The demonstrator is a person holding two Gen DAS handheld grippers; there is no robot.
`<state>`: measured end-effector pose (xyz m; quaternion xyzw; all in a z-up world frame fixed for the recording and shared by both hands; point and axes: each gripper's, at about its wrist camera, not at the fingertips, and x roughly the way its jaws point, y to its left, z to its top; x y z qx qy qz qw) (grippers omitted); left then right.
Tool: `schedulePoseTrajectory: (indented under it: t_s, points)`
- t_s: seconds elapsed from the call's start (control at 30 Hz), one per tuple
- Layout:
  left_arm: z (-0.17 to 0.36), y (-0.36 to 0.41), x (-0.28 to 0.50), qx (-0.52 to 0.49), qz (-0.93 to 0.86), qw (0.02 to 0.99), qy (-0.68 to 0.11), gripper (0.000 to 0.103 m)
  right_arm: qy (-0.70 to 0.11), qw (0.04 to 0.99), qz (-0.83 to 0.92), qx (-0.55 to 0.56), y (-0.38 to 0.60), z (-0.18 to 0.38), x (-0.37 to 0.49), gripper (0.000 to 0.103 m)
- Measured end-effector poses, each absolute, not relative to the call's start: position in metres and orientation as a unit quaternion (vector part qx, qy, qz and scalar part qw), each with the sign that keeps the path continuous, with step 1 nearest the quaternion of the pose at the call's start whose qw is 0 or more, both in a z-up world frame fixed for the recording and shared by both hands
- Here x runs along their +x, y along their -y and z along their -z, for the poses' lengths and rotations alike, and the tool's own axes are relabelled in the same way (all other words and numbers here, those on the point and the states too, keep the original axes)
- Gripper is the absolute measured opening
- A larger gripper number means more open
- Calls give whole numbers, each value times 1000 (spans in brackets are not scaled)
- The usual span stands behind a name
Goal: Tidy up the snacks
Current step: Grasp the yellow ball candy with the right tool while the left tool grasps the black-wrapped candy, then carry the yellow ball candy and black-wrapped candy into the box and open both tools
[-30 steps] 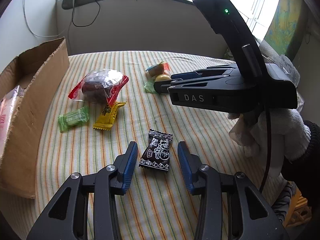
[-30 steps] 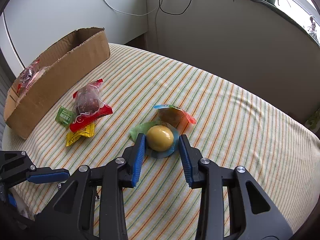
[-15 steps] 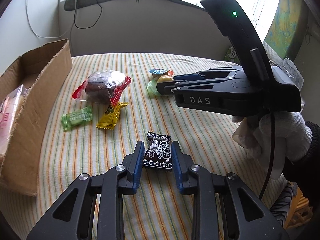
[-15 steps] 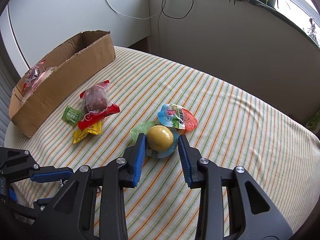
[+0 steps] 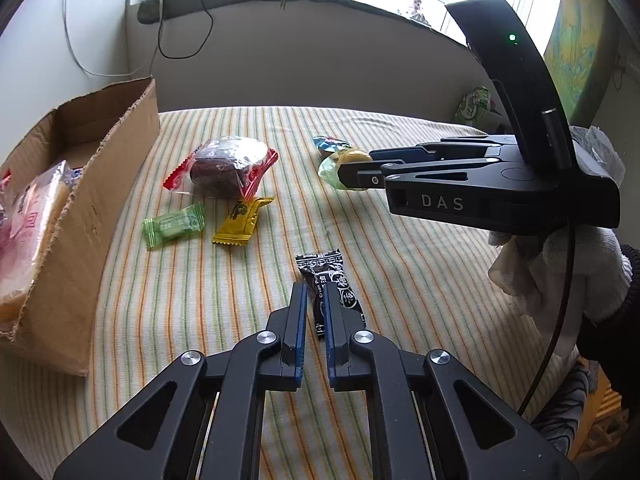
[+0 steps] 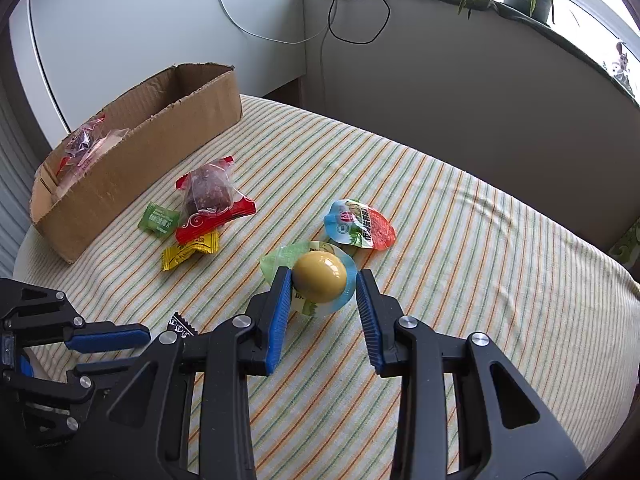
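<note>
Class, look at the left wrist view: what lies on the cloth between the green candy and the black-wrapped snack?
Only the yellow packet lies between the green candy and the black-wrapped snack; the left wrist view shows it.

left hand-held gripper (image 5: 315, 292) closed (on black packet (image 5: 332, 284))

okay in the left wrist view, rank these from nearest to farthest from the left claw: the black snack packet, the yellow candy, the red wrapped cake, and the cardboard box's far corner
1. Black snack packet: pinched in the left claw.
2. Yellow candy: ahead, slightly left.
3. Red wrapped cake: just behind the yellow candy.
4. Cardboard box far corner: upper left, farthest back.
</note>
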<state>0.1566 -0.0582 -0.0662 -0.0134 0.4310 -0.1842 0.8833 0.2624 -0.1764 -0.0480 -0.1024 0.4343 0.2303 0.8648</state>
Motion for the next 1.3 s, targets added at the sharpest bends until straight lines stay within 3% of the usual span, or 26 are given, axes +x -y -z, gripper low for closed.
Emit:
schedulePoseTrajectory:
  t_s: [0.07, 0.27, 0.4, 0.43, 0.47, 1.3]
  points:
    - [66, 57, 159, -22, 185, 881, -434, 26, -433, 866, -229, -102, 177, 47, 262, 34]
    - [67, 64, 165, -16, 187, 879, -439, 38, -433, 866, -227, -104, 178, 47, 262, 34]
    - [70, 79, 168, 22, 179, 880, -439, 37, -433, 866, -226, -102, 178, 48, 262, 34]
    - [71, 80, 167, 27, 177, 882, -437, 34, -433, 867, -225, -102, 178, 48, 262, 34]
    - [71, 80, 167, 31, 174, 883, -435, 25, -433, 867, -226, -101, 179, 48, 262, 34]
    - [10, -2, 148, -26, 122, 924, -360, 25, -379, 883, -253, -110, 132, -18, 249, 34]
